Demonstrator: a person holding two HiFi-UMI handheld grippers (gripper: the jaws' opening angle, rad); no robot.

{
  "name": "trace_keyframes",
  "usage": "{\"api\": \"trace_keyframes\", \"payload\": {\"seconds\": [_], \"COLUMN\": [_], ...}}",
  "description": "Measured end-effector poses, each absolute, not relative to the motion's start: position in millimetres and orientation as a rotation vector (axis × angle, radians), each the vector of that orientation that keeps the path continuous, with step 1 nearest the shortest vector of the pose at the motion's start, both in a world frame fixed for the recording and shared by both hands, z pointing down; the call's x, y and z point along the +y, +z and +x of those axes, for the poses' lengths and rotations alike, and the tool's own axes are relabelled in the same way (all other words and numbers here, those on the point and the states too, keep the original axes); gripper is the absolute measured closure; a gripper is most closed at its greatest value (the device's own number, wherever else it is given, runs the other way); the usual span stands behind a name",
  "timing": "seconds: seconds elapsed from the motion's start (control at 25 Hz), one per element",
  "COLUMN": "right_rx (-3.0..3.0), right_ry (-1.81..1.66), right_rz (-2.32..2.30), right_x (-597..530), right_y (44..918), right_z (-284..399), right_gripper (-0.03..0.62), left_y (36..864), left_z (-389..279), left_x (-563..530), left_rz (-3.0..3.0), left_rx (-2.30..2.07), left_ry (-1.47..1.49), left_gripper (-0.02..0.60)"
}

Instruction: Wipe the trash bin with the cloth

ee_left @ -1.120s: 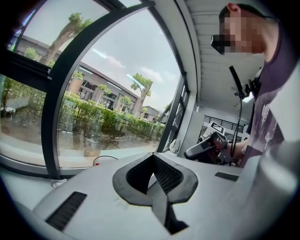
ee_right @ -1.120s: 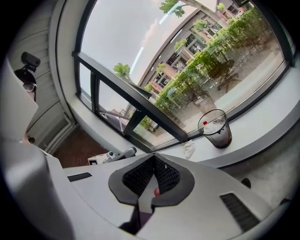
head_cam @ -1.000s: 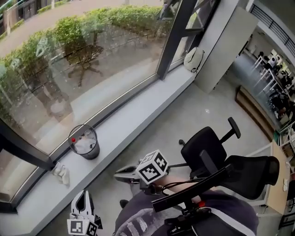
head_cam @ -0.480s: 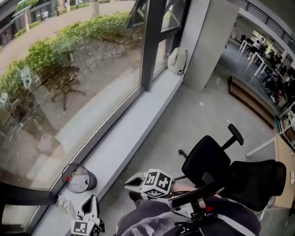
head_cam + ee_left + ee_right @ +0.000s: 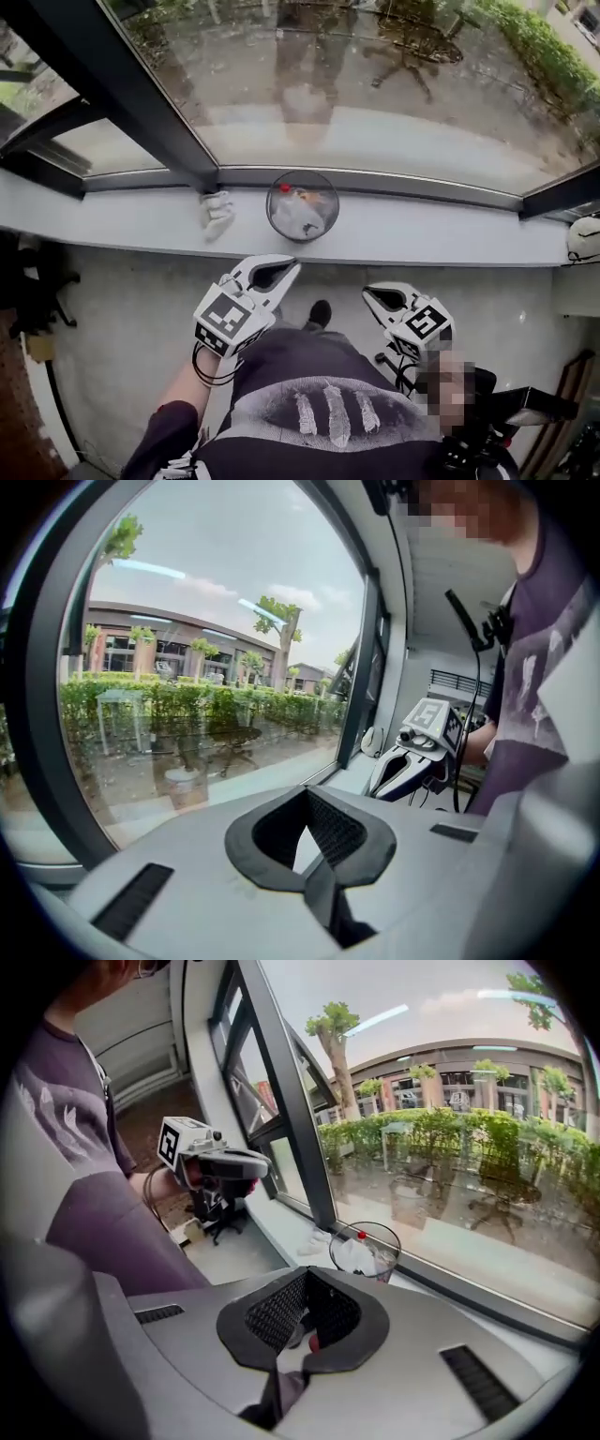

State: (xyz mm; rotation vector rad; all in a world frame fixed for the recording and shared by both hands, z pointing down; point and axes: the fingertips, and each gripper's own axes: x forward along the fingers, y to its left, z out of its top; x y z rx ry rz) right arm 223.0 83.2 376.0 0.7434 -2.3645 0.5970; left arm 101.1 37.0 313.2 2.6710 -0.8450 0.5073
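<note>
on sill [image 5: 450,234] trash bin [image 5: 323,184], cloth [image 5: 217,214]; left tool [image 5: 291,267], right tool [image 5: 368,292] clenched; bin contents [image 5: 298,217] unclear.

grey window ledge [image 5: 469,239] | dark window frame [image 5: 141,103] | outside: green hedge [image 5: 187,710], round table [image 5: 230,735] | grey floor [image 5: 122,300] below ledge

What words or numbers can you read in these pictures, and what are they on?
None: no word, number or brand can be read in any view.
Left cube, on the left tongs: black-and-white squares only, no letters.
Right cube, on the right tongs: the same, no letters.
Shirt: white streaks, not letters.
Trash bin and cloth: no label shows.
</note>
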Motion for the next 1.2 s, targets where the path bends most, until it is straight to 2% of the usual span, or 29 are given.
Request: {"api": "trace_keyframes", "payload": {"seconds": [0.32, 0.48, 0.68, 0.96, 1.0, 1.04, 1.08, 1.2], "right_rx": [-2.344, -2.105, -1.909, -1.739, -1.709, -1.677, -1.650, -1.631], "right_ry": [0.322, 0.086, 0.153, 0.259, 0.267, 0.276, 0.270, 0.152], "right_rz": [0.672, 0.497, 0.376, 0.325, 0.300, 0.278, 0.269, 0.297], "right_x": [8, 2, 22, 34, 35, 33, 28, -1], "right_y": [364, 396, 451, 516, 527, 537, 547, 567], "right_z": [115, 81, 71, 91, 94, 97, 98, 95], "right_gripper": [0.600, 0.600, 0.600, 0.602, 0.524, 0.432, 0.393, 0.372], "left_y": [330, 355, 434, 591, 616, 639, 660, 717], "left_z": [2, -60, -124, -165, -167, -170, -173, -191], "left_x": [-2, -33, -67, -91, -90, -88, -88, -86], "left_rz": [2.612, 2.598, 2.528, 2.337, 2.291, 2.244, 2.202, 2.097], "left_rx": [-0.978, -1.029, -1.058, -0.969, -0.922, -0.880, -0.855, -0.823], "left_ry": [0.432, 0.452, 0.695, 1.109, 1.166, 1.220, 1.272, 1.445], "left_gripper": [0.584, 0.584, 0.583, 0.581, 0.488, 0.426, 0.389, 0.299]}}
